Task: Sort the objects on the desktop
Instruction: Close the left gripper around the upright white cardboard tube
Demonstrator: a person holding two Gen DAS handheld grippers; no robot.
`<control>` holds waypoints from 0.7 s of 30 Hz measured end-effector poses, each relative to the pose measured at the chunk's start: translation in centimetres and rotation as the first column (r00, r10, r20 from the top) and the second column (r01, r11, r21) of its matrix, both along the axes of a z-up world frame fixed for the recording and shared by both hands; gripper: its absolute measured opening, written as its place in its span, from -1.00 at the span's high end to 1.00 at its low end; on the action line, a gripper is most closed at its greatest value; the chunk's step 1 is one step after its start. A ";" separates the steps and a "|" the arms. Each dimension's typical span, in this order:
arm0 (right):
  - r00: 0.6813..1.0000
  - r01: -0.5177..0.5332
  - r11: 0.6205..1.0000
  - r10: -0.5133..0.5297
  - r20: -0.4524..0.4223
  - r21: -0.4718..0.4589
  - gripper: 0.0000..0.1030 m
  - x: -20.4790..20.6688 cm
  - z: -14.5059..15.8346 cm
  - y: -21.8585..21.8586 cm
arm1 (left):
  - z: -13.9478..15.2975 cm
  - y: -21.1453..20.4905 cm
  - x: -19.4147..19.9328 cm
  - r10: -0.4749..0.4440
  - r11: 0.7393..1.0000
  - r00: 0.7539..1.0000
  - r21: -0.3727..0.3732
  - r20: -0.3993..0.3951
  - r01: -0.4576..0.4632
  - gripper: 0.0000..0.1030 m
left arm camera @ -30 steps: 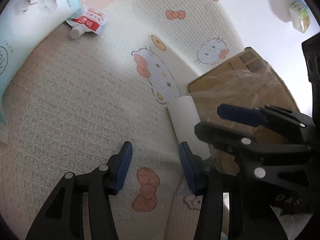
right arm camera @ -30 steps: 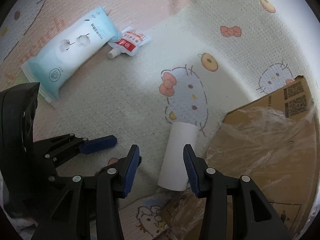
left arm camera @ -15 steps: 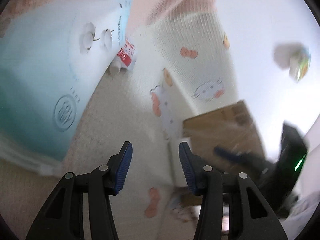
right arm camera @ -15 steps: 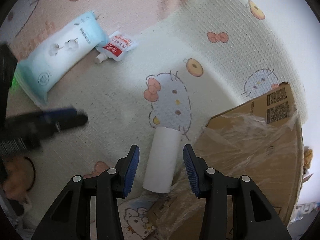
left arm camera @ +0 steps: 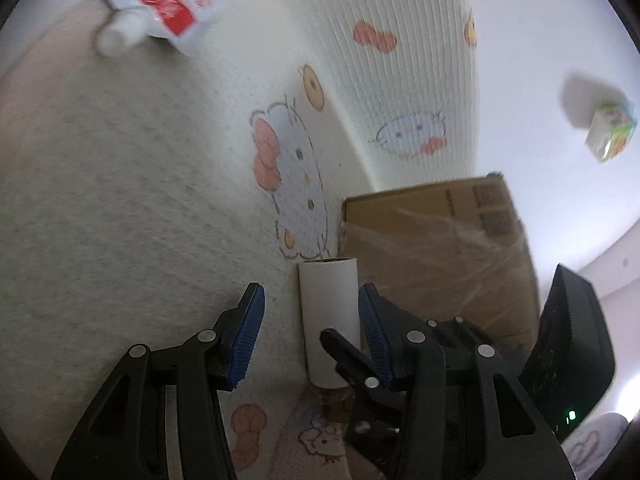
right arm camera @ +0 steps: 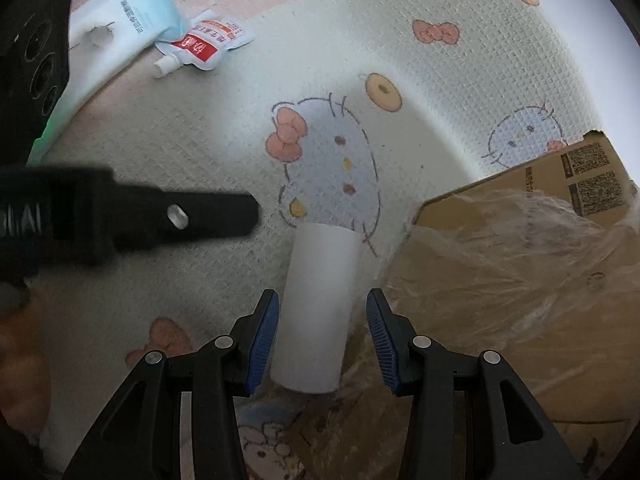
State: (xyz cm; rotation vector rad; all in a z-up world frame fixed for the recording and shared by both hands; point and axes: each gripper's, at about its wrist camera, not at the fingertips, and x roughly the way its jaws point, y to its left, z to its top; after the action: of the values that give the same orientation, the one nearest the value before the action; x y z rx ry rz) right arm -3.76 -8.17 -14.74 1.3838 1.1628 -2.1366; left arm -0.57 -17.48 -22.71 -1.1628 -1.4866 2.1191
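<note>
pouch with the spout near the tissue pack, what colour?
White with a red label, white spout. The pouch shows sharpest in the right wrist view.

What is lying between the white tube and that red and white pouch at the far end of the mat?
Only bare cartoon-cat mat lies between the white tube and the red and white pouch; the right wrist view shows it best.

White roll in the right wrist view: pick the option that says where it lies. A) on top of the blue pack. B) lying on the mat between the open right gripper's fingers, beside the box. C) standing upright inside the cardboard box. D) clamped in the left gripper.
B: the white roll lies flat on the patterned mat between the fingers of the open right gripper, next to the cardboard box.
</note>
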 end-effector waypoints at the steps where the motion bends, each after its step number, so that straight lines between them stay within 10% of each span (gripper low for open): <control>1: 1.000 0.005 1.000 -0.005 0.003 0.007 0.18 -0.1 -0.3 -0.1 | 0.0 0.4 -0.4 -0.015 1.000 1.000 -0.006 0.001 0.015 -0.03; 15: 0.986 0.154 0.985 -0.148 0.080 -0.079 0.17 -1.9 -0.9 -0.1 | -0.5 0.3 -1.0 -0.020 0.999 1.000 0.043 0.022 0.019 -0.03; 21: 0.940 0.251 0.957 -0.206 0.271 -0.144 0.16 -2.6 -2.0 0.6 | 0.2 -0.3 0.9 0.030 0.999 0.999 -0.013 0.039 -0.030 -0.03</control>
State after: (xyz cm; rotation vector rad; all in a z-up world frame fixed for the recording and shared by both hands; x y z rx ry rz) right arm -6.41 -7.57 -16.77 1.7181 0.7269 -2.0741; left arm 0.33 -17.83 -22.49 -1.2000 -1.5193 2.1395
